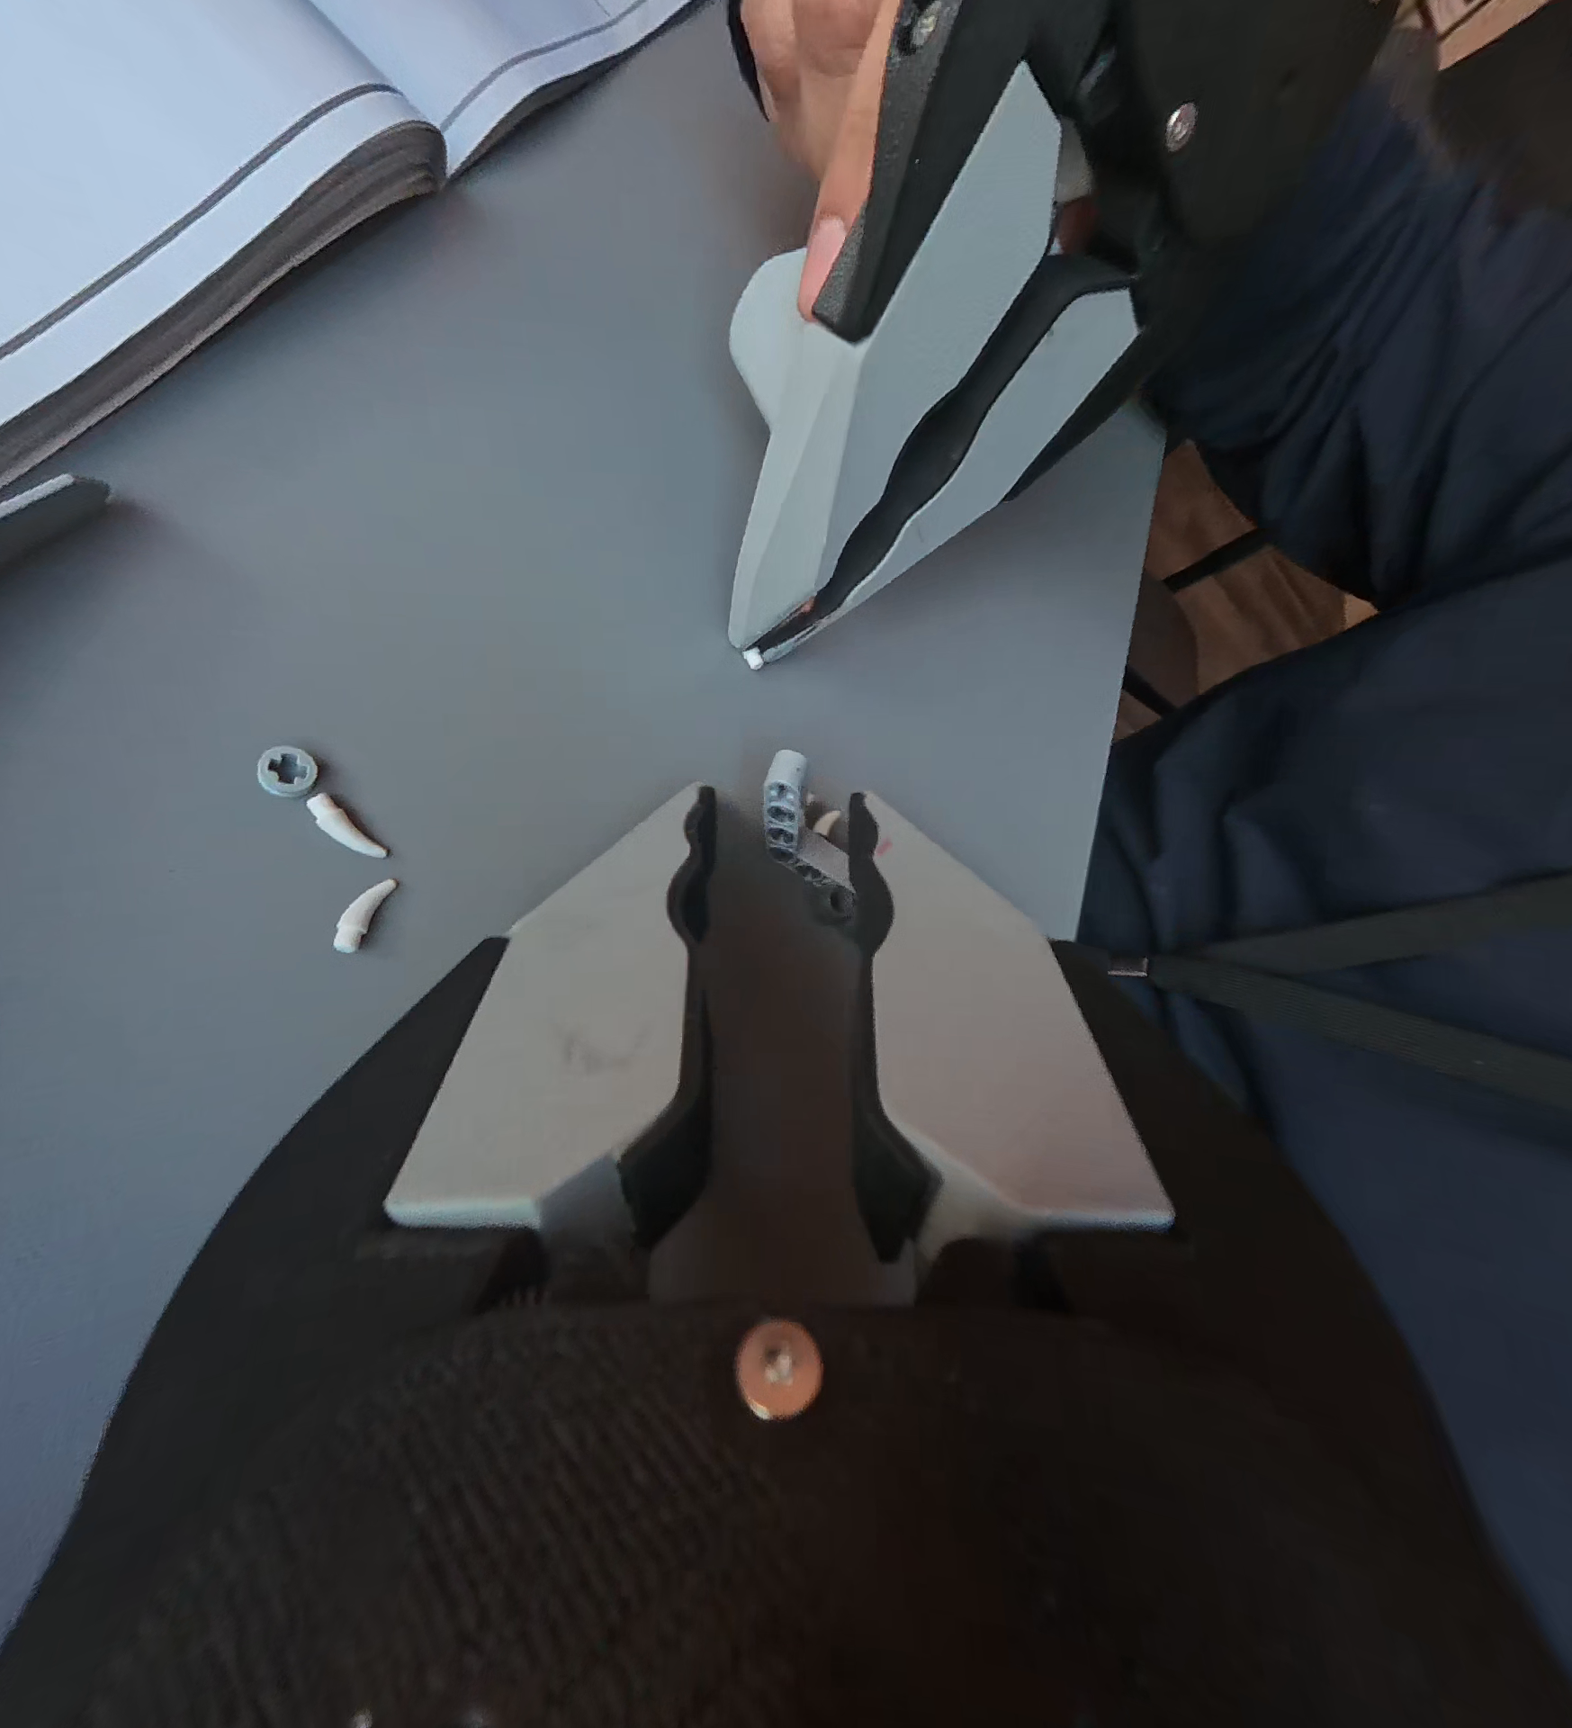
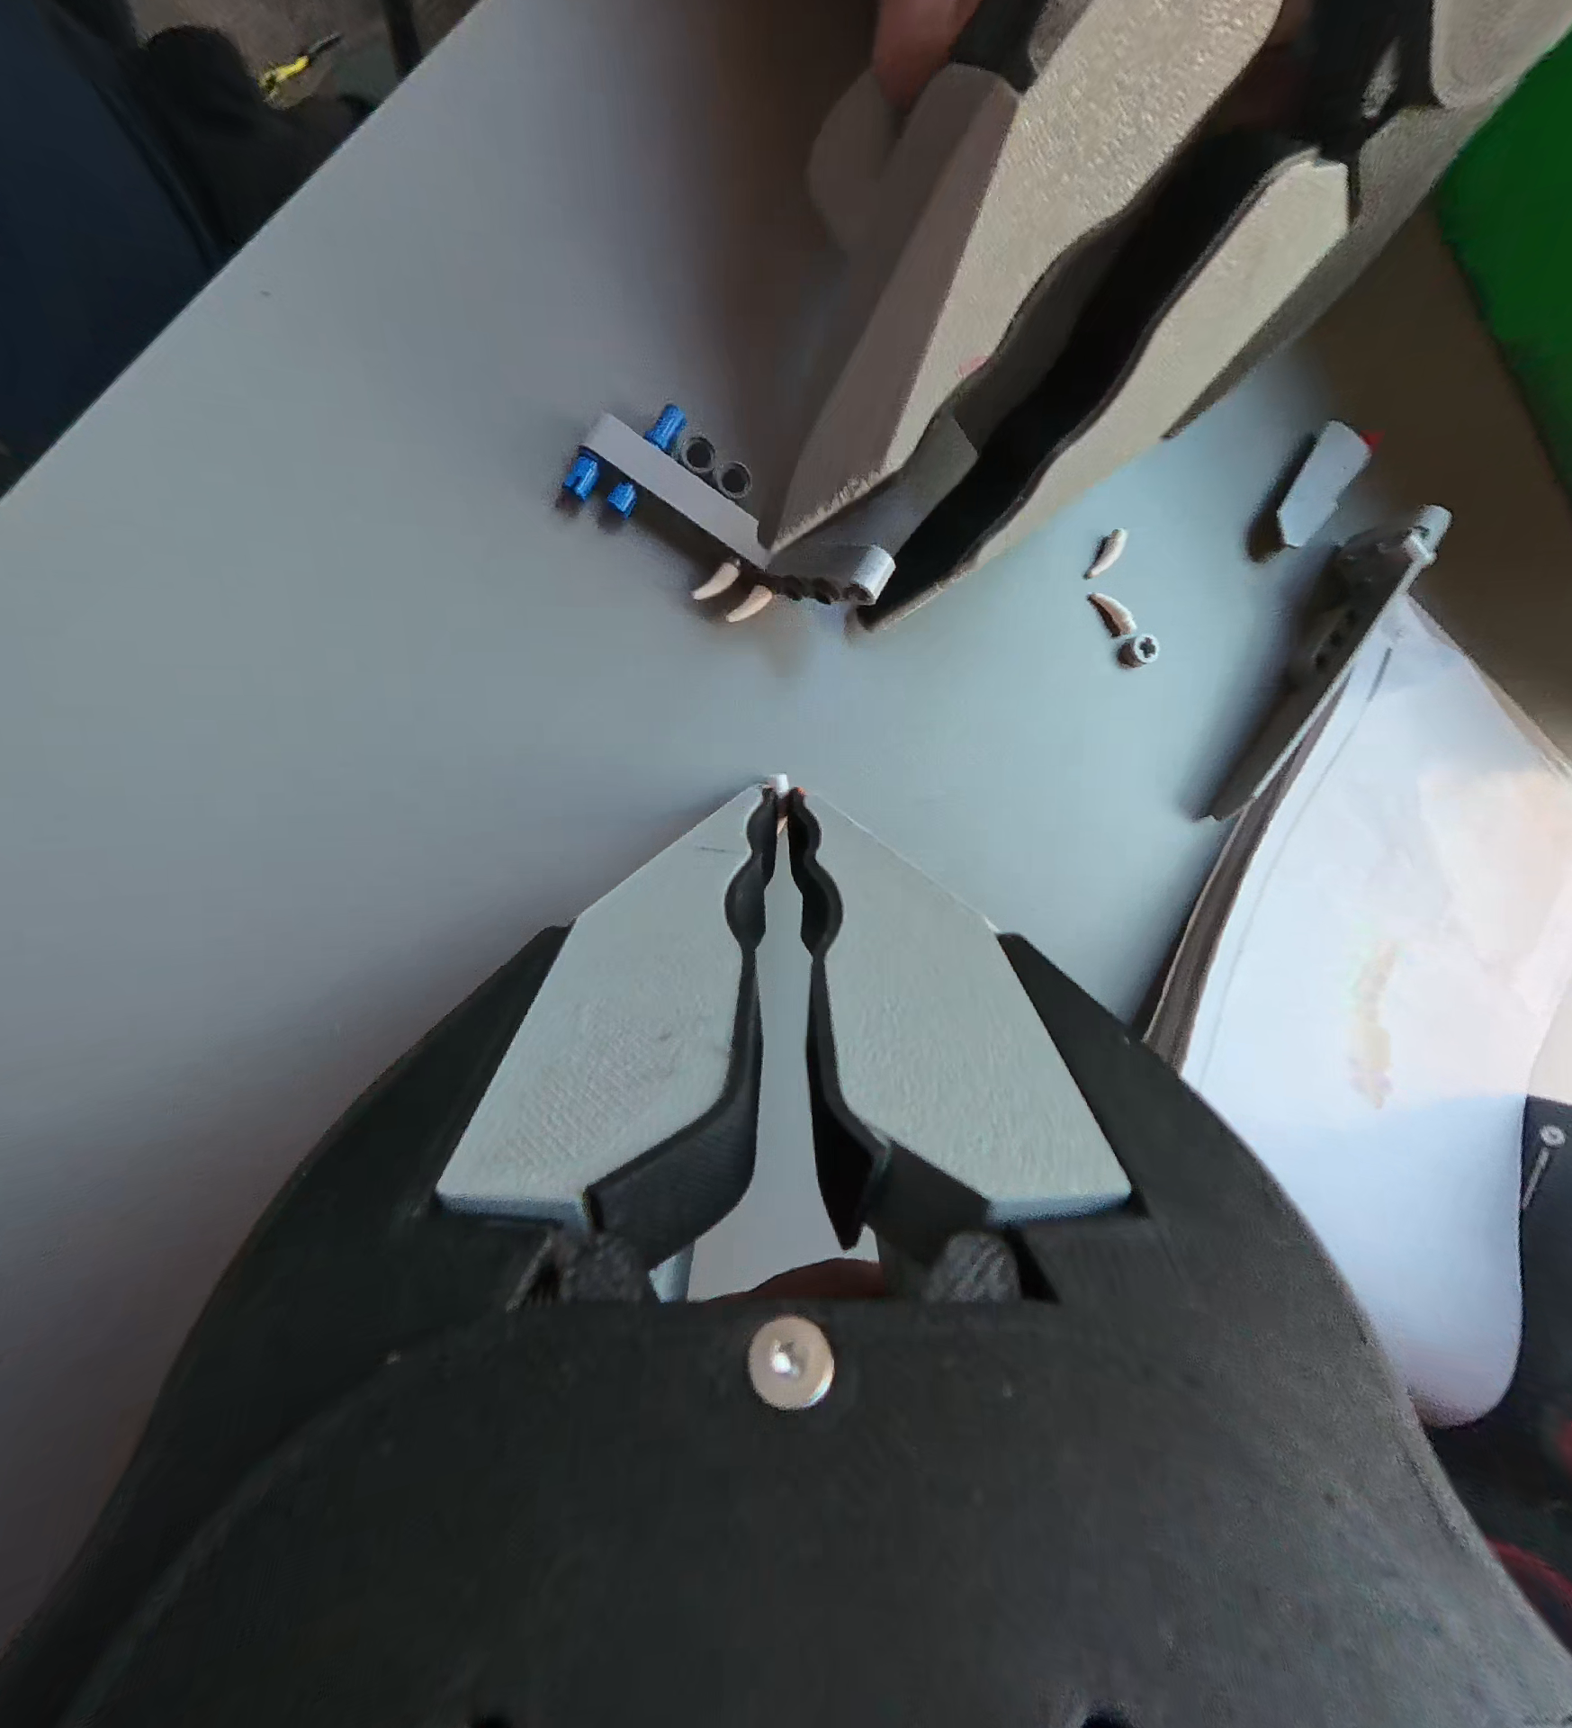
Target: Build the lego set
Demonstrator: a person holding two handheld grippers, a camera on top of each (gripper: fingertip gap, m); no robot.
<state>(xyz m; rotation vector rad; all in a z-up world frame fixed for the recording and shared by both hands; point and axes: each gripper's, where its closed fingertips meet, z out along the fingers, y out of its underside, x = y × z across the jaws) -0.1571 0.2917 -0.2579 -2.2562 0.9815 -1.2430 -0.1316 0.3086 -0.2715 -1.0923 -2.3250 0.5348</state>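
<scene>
My left gripper [image 1: 782, 812] is open over the grey table [image 1: 501, 524]. A grey bent beam [image 1: 786, 823] lies between its fingers and leans toward the right pad [image 1: 861, 832]; the left pad stands clear of it. The right wrist view shows this beam [image 2: 843, 578] with two tan claws [image 2: 730, 594] fixed to it, joined to a longer grey beam with blue pins [image 2: 660, 477]. My right gripper [image 2: 782, 799] is shut on a small white claw piece [image 2: 779, 780], whose tip sticks out past the pads. That gripper [image 1: 758, 650] points down at the table in the left wrist view.
A round grey bush [image 1: 287, 772] and two loose white claws [image 1: 347, 828] [image 1: 363, 916] lie left of my left gripper. An open instruction booklet [image 1: 109, 187] lies at the far left. Two grey parts [image 2: 1319, 486] [image 2: 1343, 636] lie near it. The table's edge [image 1: 1128, 655] and a person's dark clothing are on the right. Left tips to right tips: about 4 cm.
</scene>
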